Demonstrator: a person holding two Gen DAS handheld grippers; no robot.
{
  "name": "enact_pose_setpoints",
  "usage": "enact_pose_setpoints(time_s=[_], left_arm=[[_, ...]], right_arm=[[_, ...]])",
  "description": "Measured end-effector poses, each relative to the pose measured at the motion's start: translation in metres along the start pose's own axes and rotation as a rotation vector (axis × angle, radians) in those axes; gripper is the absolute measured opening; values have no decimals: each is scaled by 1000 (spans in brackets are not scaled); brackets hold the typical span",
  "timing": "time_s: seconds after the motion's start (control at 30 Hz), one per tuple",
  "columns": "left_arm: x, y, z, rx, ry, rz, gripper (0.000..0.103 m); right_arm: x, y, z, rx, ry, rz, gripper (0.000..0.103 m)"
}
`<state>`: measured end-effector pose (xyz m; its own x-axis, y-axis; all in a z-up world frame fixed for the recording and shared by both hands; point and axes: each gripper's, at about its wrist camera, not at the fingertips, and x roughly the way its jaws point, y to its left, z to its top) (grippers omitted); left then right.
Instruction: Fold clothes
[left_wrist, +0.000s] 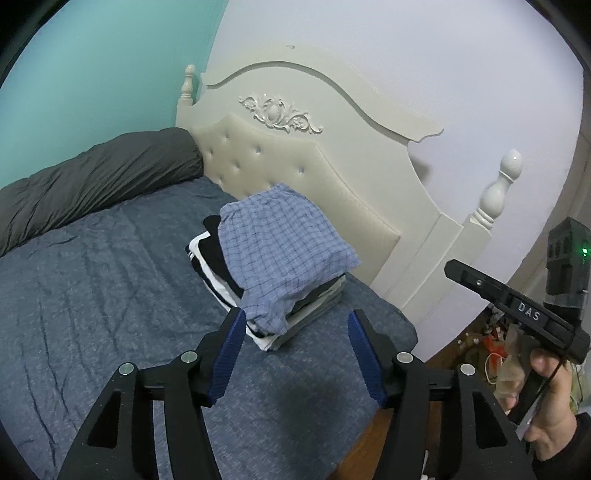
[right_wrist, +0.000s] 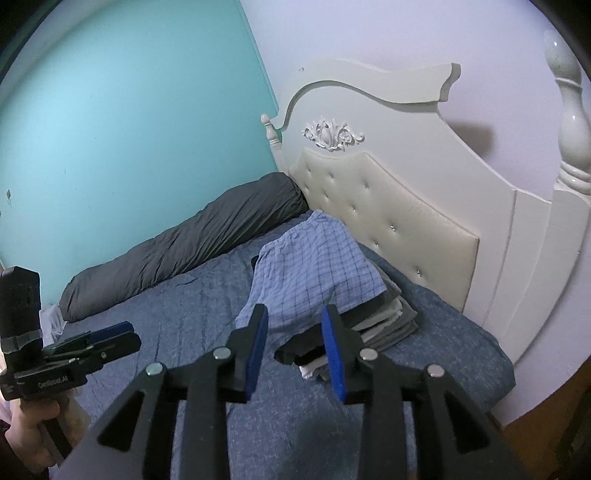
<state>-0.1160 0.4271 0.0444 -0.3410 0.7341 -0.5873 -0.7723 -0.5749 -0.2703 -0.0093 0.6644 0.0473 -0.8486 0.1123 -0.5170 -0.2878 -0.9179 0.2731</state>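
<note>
The plaid garment (left_wrist: 284, 254) lies folded on top of the stack of clothes (left_wrist: 229, 273), which sits on the bed (left_wrist: 92, 295) just in front of the headboard (left_wrist: 332, 192), near its right post. One plaid edge droops over the stack's front. Both tools hang short of the stack, pads apart and empty: the left tool (left_wrist: 295, 354) wider, the right tool (right_wrist: 295, 350) narrower. Judging by this, the release is done; the tools should clear the drooping edge without snagging it.
</note>
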Motion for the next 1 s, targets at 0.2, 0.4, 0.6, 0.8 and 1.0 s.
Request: enact_pose_setpoints(time_s=[0.2,0.4,0.6,0.8,1.0], left_arm=[[-20,2,-7,20,-11,22,66],[-39,0,-19,37,-37,38,81],[-55,-4,-32,59,-43,38,83],[-75,-9,-39,83,-76,49,88],[-89,-13,-47,105,-87,47,90]], right_arm=[[-22,15,-10,5,-19,-14,48],[-44,27,-23,10,-50,-44,56],[-55,44,-41,-16,-44,-58,58],[-67,54,-56,-10,-42,-59,61],[-81,61,-67,-13,-49,-60,70]])
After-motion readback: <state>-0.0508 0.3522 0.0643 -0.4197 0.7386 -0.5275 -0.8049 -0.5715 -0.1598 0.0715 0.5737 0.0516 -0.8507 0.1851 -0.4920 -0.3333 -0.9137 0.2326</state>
